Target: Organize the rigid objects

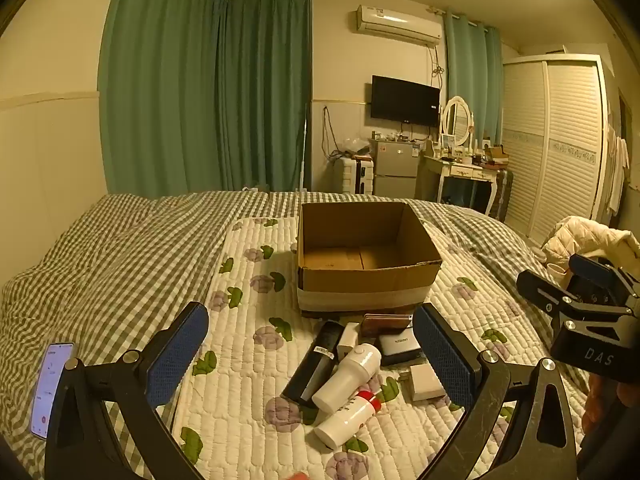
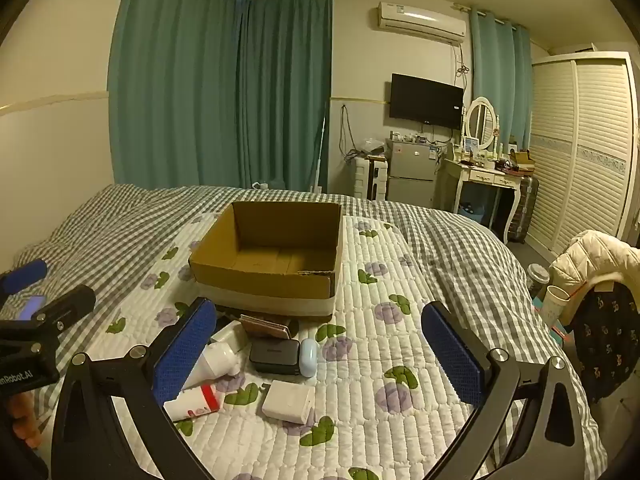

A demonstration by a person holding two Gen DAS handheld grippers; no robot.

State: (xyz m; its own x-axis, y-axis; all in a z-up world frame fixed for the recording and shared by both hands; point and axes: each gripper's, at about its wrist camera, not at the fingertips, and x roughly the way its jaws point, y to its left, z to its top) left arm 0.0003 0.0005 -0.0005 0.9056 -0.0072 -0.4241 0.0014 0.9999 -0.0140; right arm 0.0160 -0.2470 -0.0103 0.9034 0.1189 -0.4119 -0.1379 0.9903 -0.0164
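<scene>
A: Where do the two grippers stand?

B: The left gripper (image 1: pixel 312 354) hangs over the near end of the bed with its blue-padded fingers (image 1: pixel 176 354) spread wide, nothing between them. The right gripper (image 2: pixel 320 354) is the same: jaws wide apart, empty, above the white quilted floral mat (image 2: pixel 372 364).

A: And the things to sort?

B: They lie in a loose cluster on that mat, just in front of the open brown cardboard box (image 1: pixel 362 256). From the left wrist view: a long black rectangular device (image 1: pixel 314 362) lying slanted, a white cylindrical bottle with a round cap (image 1: pixel 348 376) touching its right side, and a white bottle with a red band (image 1: pixel 346 420) nearest the camera.

A: Anything further right?

B: A dark grey power bank (image 2: pixel 275 356) with a pale blue rounded case (image 2: pixel 309 357) touching its right end, and a white square charger block (image 2: pixel 289 401) lying apart, nearer the camera. A brown wallet-like item (image 2: pixel 266 326) rests against the box's front wall.

A: Inside the box?

B: Only its bare cardboard floor shows.

A: Anything else on the bed?

B: A lit smartphone (image 1: pixel 50 388) lies on the grey checked bedspread (image 1: pixel 100 264), to the left of the left gripper.
</scene>
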